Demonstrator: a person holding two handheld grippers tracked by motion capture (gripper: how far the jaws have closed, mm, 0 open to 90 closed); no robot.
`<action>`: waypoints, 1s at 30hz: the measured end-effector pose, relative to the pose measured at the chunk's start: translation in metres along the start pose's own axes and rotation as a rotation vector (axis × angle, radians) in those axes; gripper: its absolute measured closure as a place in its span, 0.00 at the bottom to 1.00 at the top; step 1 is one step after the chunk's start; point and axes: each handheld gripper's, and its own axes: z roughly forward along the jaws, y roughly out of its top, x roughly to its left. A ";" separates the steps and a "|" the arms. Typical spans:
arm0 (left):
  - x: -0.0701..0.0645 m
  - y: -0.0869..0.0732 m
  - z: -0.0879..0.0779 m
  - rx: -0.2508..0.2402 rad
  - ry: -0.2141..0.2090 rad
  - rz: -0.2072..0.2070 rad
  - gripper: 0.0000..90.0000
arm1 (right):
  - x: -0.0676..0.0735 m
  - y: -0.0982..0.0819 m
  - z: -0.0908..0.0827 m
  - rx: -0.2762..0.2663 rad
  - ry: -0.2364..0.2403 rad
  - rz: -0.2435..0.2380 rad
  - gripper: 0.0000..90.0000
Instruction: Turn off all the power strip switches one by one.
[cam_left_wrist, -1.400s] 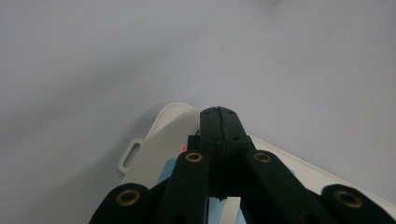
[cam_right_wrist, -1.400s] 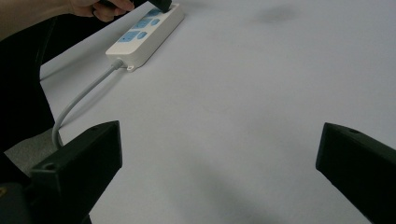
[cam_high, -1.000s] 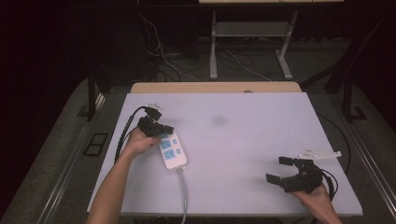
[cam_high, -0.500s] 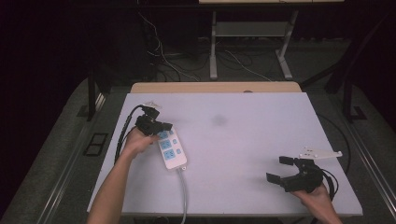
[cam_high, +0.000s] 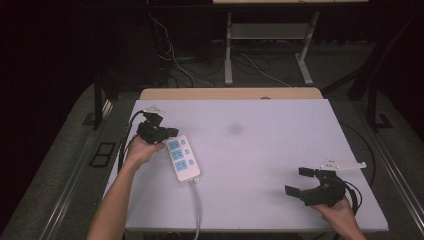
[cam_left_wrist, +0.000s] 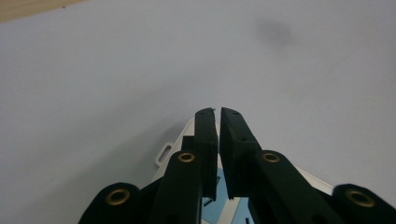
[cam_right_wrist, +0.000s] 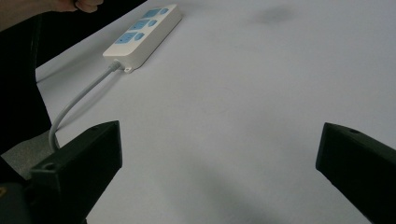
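A white power strip (cam_high: 182, 159) with blue sockets lies flat at the table's left, its grey cord (cam_high: 197, 205) running off the near edge. My left gripper (cam_high: 171, 133) hovers over the strip's far end. Its jaws have just been opening: in the left gripper view (cam_left_wrist: 218, 112) only a thin slit parts them and nothing is between them, with the strip (cam_left_wrist: 168, 151) below. My right gripper (cam_high: 298, 181) rests near the front right corner, open wide and empty. In the right gripper view (cam_right_wrist: 220, 130) it faces the strip (cam_right_wrist: 142, 30) and cord (cam_right_wrist: 74, 105) across bare table.
The pale table top (cam_high: 260, 150) carries a faint dark smudge (cam_high: 234, 129) near its middle. A wooden strip (cam_high: 230, 93) edges the far side. Beyond it, cables and a metal stand's legs (cam_high: 230, 55) sit on the dark floor.
My left gripper has risen a little over the strip's far end. The strip and the right gripper have stayed where they were.
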 end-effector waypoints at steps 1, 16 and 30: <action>-0.001 0.000 -0.002 -0.005 0.003 -0.001 0.93 | 0.000 0.000 0.000 0.001 0.001 0.000 0.00; -0.003 -0.017 -0.037 -0.104 0.050 -0.079 0.52 | 0.001 0.000 0.000 -0.003 0.001 0.000 0.00; -0.025 -0.041 -0.058 -0.118 -0.054 -0.073 0.00 | 0.002 0.001 0.001 -0.005 0.001 -0.002 0.00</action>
